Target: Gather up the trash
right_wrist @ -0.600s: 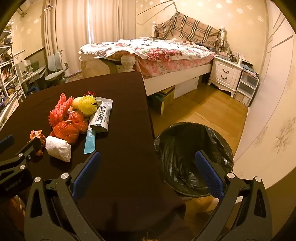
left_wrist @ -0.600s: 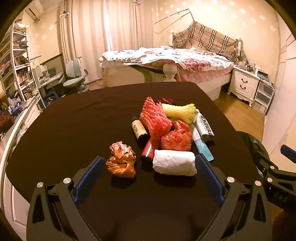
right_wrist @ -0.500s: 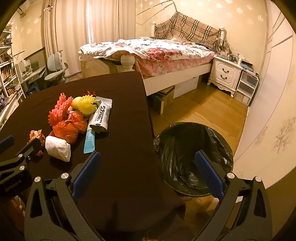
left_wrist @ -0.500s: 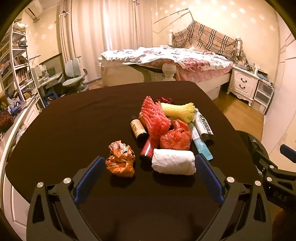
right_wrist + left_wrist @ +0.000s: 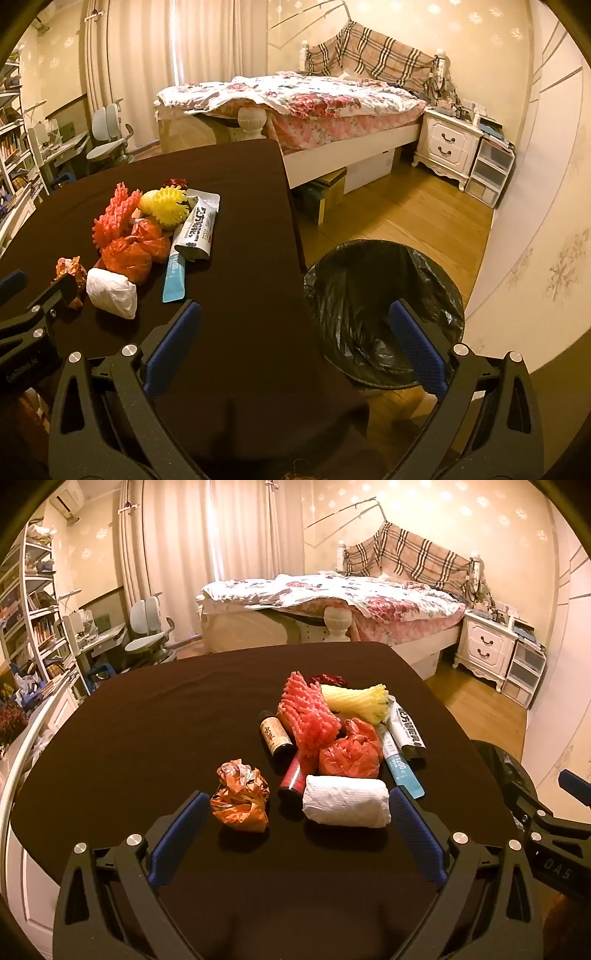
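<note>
Both grippers wide apart, nothing held.
L gripper point(image 5: 295, 814) over trash pile; R gripper point(image 5: 293, 326) above table edge point(image 5: 291, 221), near lined bin point(image 5: 384, 310), prob. empty.

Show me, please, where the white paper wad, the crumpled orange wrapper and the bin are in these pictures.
white paper wad point(image 5: 346, 802), left wrist view, middle of its front face.
crumpled orange wrapper point(image 5: 241, 795), left wrist view, centre of the ball.
bin point(image 5: 354, 295), right wrist view, black liner's inner wall.

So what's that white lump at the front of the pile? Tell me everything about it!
The white wad looks like crumpled tissue or thin plastic, rolled into a stubby wrinkly log. It lies on its side on the dark tablecloth, nearest the camera, touching the red plastic bag behind it. The left tool is open in front of it, not touching.
</note>
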A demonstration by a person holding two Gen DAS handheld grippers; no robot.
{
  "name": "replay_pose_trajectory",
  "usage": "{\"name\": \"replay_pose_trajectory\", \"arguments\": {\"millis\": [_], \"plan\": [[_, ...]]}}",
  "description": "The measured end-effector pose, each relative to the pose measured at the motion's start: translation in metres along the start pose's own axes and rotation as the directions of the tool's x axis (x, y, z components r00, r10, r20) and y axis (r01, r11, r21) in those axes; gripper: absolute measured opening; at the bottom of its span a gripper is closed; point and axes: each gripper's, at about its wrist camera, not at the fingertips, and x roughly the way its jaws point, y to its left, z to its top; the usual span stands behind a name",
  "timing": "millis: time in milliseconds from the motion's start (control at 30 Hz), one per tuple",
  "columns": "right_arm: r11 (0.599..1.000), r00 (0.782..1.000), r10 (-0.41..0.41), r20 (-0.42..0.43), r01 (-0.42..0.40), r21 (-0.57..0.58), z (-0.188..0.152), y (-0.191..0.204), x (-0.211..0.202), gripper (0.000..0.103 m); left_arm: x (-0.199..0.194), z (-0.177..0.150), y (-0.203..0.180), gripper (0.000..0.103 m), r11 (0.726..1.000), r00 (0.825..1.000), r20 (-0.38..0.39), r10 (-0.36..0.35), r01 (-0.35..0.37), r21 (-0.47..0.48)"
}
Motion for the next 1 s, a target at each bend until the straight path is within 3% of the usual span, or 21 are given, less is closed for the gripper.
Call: {"name": "replay_pose_trajectory", "arguments": {"millis": [1000], "plan": [[1.000, 1.000, -0.018, 0.008, 0.018, 0.002, -0.001, -0.009, 0.001, 0.099, 0.000, 0.001, 0.004, 0.097, 1.000, 1.000, 0.009, 0.005, -0.005, 0.003]]}}
